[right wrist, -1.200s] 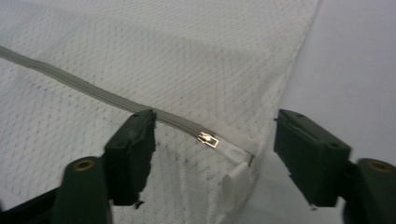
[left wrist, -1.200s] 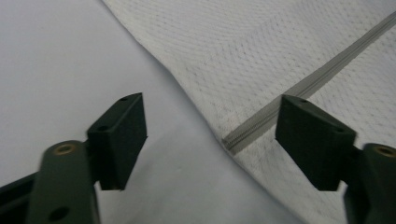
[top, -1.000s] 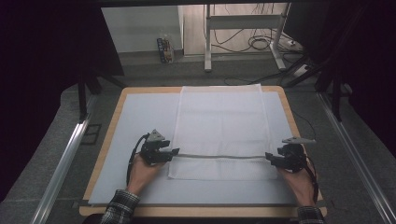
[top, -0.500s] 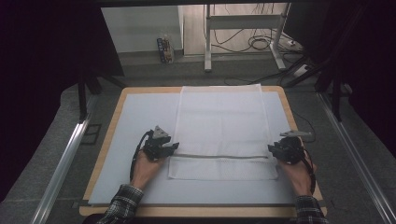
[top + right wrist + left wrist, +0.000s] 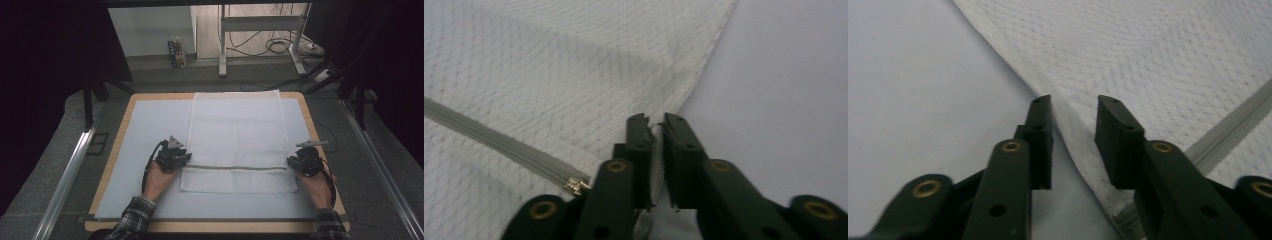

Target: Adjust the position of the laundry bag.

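A white mesh bag (image 5: pixel 235 135) lies flat on the mat, with a grey zipper (image 5: pixel 235 167) running across it near my side. My left gripper (image 5: pixel 186 159) sits at the zipper's left end. Its jaws (image 5: pixel 1073 102) have just been closing and still stand apart, with the bag's edge (image 5: pixel 1083 150) between them, not pinched. My right gripper (image 5: pixel 291 162) sits at the zipper's right end. Its jaws (image 5: pixel 653 120) have just been closing and now pinch the bag's edge (image 5: pixel 549 65) just beside the zipper pull (image 5: pixel 576 185).
The bag rests on a white mat (image 5: pixel 145 130) over a wooden board (image 5: pixel 120 150). Metal rails run along the left (image 5: pixel 70 170) and right (image 5: pixel 380 170) sides. A metal frame and loose cables (image 5: pixel 280 45) lie on the floor beyond the far edge.
Both hands have stayed at the bag's two sides, edging only slightly away from the near edge. The bag lies as before.
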Demonstrator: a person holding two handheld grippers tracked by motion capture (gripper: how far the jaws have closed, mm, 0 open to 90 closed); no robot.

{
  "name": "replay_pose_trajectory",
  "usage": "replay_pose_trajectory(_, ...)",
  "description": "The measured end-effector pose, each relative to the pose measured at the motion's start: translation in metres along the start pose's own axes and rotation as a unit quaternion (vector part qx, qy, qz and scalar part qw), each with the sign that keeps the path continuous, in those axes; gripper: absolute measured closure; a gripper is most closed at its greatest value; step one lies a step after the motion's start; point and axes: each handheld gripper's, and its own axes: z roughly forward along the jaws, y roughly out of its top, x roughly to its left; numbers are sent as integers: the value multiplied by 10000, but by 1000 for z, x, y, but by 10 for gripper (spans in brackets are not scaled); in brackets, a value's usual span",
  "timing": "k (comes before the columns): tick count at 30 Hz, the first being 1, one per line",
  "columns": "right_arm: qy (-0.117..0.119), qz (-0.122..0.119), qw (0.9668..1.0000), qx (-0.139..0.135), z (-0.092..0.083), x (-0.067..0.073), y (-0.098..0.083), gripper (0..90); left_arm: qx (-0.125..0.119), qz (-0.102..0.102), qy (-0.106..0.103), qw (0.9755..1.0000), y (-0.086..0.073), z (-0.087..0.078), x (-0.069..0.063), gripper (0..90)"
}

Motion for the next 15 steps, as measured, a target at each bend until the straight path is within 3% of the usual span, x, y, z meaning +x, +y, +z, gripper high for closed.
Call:
replay_pose_trajectory(2, 32, -49, 10000, -6, 0, 1, 0, 870, 4, 35, -73, 10000, 0, 0, -2, 776)
replay_pose_trajectory(6, -23, -189, 9998, 10, -1, 3, 0, 880, 36, 97, -87, 9999, 1, -1, -3, 881)
replay_pose_trajectory(15, 97, -268, 9996, -58, -3, 6, -1, 878, 83, 282, -164, 9994, -2, -5, -1, 886)
